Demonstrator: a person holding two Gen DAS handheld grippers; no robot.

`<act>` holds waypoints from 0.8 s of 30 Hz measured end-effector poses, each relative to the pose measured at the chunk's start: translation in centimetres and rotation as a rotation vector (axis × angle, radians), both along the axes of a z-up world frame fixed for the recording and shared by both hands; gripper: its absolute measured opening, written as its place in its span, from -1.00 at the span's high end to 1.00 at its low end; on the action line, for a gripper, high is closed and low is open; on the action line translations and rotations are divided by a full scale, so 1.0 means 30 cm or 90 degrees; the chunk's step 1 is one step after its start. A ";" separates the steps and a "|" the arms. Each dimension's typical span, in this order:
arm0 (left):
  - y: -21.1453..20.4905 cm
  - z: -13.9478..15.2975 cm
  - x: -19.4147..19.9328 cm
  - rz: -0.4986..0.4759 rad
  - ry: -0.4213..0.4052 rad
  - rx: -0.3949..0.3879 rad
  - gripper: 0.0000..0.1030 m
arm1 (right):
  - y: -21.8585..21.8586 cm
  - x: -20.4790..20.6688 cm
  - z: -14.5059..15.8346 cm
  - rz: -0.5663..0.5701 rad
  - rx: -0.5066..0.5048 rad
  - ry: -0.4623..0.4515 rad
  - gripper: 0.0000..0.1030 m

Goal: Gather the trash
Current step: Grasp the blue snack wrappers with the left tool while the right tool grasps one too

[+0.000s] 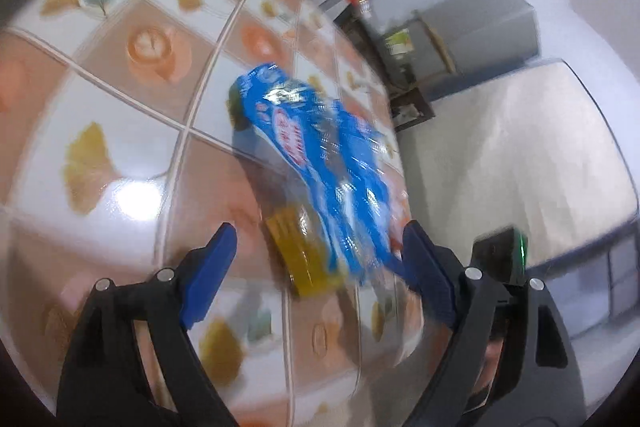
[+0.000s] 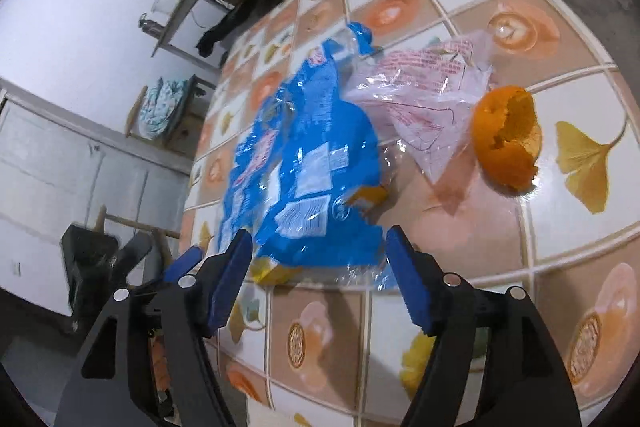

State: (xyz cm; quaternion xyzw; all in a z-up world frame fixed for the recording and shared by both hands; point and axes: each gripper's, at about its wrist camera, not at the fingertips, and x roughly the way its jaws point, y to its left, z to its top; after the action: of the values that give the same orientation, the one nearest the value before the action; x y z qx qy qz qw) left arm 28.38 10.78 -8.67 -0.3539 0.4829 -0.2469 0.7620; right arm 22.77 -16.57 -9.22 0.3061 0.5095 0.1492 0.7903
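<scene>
a crinkly blue plastic wrapper point(image 2: 304, 163) is lying near the glossy tiled table's edge point(image 2: 192, 187), beside a thin clear bag point(image 2: 424, 107) and a curled orange peel point(image 2: 506, 137). the left gripper point(image 1: 316, 247) and right gripper point(image 2: 318, 251) are both standing released, gripping nothing.

Crumpled blue wrapper point(image 2: 308, 163) – beside clear pink-printed bag point(image 2: 428, 99), orange peel point(image 2: 506, 139).

Each fisheye camera rides just behind its gripper's blue-padded fingers, tilted down and close over the glossy leaf-and-cup patterned tiled tabletop point(image 1: 120, 131), the two looking from opposite sides at the same crumpled blue plastic wrapper point(image 1: 320, 163) point(image 2: 304, 163) near the table's edge.
</scene>
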 end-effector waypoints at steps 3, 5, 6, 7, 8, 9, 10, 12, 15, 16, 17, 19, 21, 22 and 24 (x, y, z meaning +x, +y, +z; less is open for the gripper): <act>-0.027 -0.044 0.086 0.000 0.033 -0.002 -0.38 | 0.020 0.022 -0.009 0.001 -0.011 0.001 -0.30; -0.050 -0.063 0.130 -0.008 0.046 -0.004 -0.20 | 0.037 0.025 -0.001 0.005 -0.030 -0.008 -0.04; -0.054 -0.067 0.138 -0.008 0.050 -0.001 -0.03 | 0.044 0.028 -0.001 0.008 -0.038 -0.008 0.02; -0.063 -0.074 0.150 -0.013 0.053 -0.002 0.08 | 0.049 0.028 -0.001 0.009 -0.045 -0.008 0.17; -0.071 -0.079 0.154 -0.016 0.054 -0.002 0.34 | 0.056 0.028 -0.002 0.012 -0.053 -0.007 0.32; -0.080 -0.083 0.158 -0.022 0.054 -0.001 0.61 | 0.058 0.027 -0.003 0.013 -0.060 -0.006 0.39; -0.086 -0.082 0.158 -0.027 0.050 0.001 0.70 | 0.060 0.023 -0.003 0.014 -0.069 -0.006 0.50; -0.091 -0.077 0.149 -0.031 0.038 0.008 0.99 | 0.064 0.012 0.003 0.015 -0.082 -0.013 0.64; -0.088 -0.050 0.126 -0.027 0.007 0.027 1.00 | 0.069 -0.008 0.035 0.012 -0.111 -0.036 0.84; -0.089 -0.033 0.116 -0.026 -0.006 0.031 1.00 | 0.070 -0.014 0.046 0.012 -0.116 -0.043 0.86; -0.090 -0.012 0.102 -0.026 -0.023 0.040 1.00 | 0.071 -0.022 0.060 0.011 -0.122 -0.052 0.89; -0.089 0.050 0.053 -0.027 -0.072 0.069 1.00 | 0.076 -0.043 0.097 0.013 -0.141 -0.077 0.90; -0.087 0.122 -0.016 -0.038 -0.127 0.092 1.00 | 0.078 -0.064 0.132 0.023 -0.128 -0.098 0.90; -0.087 0.146 -0.043 -0.043 -0.145 0.103 1.00 | 0.080 -0.078 0.149 0.030 -0.116 -0.107 0.90; -0.082 0.195 -0.113 -0.056 -0.181 0.131 1.00 | 0.089 -0.108 0.180 0.046 -0.090 -0.122 0.90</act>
State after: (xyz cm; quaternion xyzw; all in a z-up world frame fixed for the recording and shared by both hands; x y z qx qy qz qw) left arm 25.01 8.32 -2.83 -0.2138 0.4081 -0.2768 0.8433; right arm 19.53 -13.91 -3.81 0.2151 0.4517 0.1699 0.8490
